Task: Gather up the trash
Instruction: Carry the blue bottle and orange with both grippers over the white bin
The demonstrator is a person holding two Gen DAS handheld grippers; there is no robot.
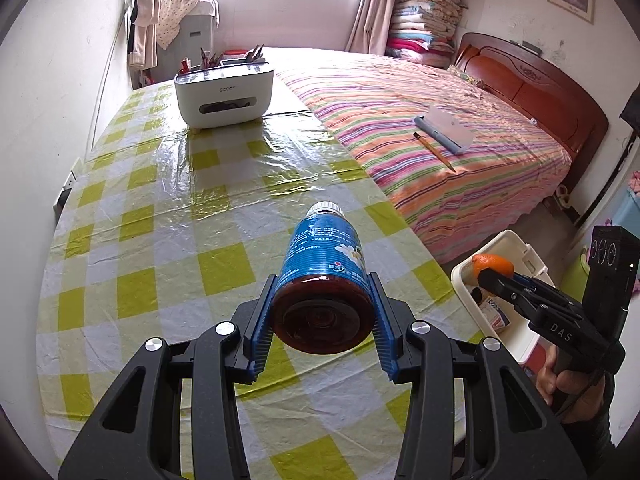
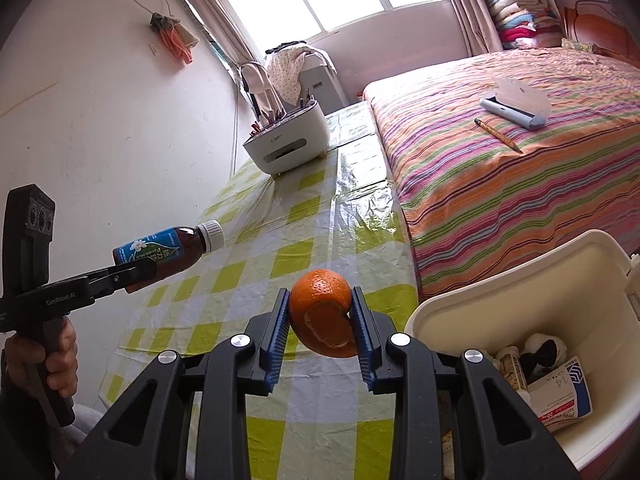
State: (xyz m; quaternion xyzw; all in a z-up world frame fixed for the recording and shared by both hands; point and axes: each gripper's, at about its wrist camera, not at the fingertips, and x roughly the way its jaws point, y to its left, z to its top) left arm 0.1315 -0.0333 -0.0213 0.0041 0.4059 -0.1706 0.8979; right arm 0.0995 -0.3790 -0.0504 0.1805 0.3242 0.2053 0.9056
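Observation:
My left gripper [image 1: 323, 316] is shut on a brown bottle [image 1: 324, 264] with a blue label and white cap, held level above the checked tablecloth [image 1: 160, 248]. The bottle also shows in the right wrist view [image 2: 168, 250]. My right gripper [image 2: 320, 322] is shut on an orange peel [image 2: 322, 312], held above the table's right edge beside the white trash bin [image 2: 560, 280]. In the left wrist view the peel [image 1: 493, 265] hangs over the bin [image 1: 508, 248]. The bin holds a small box [image 2: 560, 396] and other scraps.
A white desk organiser [image 1: 224, 94] with pens stands at the table's far end. A bed with a striped cover [image 1: 420, 128] lies along the table's right side, with a pencil [image 1: 434, 151] and a grey case [image 1: 444, 128] on it. A wall runs along the left.

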